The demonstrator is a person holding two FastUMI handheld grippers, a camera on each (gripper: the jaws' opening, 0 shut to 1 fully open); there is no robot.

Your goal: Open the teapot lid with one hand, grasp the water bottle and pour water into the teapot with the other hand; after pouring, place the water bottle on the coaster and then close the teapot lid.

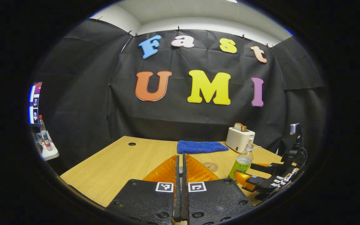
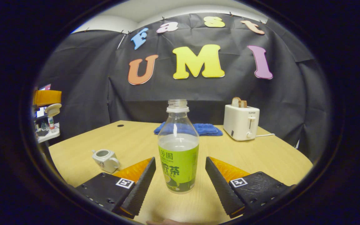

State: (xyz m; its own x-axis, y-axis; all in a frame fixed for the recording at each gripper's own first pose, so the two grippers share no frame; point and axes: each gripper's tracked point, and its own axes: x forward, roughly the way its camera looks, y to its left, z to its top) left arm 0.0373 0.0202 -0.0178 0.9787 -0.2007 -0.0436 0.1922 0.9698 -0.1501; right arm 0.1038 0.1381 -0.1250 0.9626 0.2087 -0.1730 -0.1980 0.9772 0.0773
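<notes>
In the right gripper view we see the water bottle (image 2: 178, 147) at the centre of the frame: a clear, ribbed plastic cylinder with a rounded shoulder, an uncapped threaded neck and a glossy green label wrapped round its lower half. It stands upright on the pale wood-grain counter (image 2: 261, 156), about half full of liquid. The right tool (image 2: 180, 175) is spread wide; its two wedge-shaped fingers (image 2: 142, 184), faced with finely ribbed pads, flank the bottle on either side with a gap to each, neither touching it. At lower left sits the small white glazed teapot (image 2: 106, 160), squat, with a loop handle and its round mouth uncovered. At the far left edge a pale, domed lid (image 2: 52, 110) hangs pinched beneath a translucent ridged finger of the other tool. A boxy cream toaster (image 2: 241, 122) holding bread stands at centre right, and a soft blue folded towel (image 2: 205, 128) lies behind the bottle.

In the left gripper view we see the left tool (image 1: 181, 175) at bottom centre, level and pointing forward, its fingers pressed together into a thin seam. We cannot tell from this view what lies between them. A flat round coaster (image 1: 211, 166) lies just right of its tips; further right are the bottle (image 1: 242, 162) and the right tool (image 1: 255, 175), open around the base
</notes>
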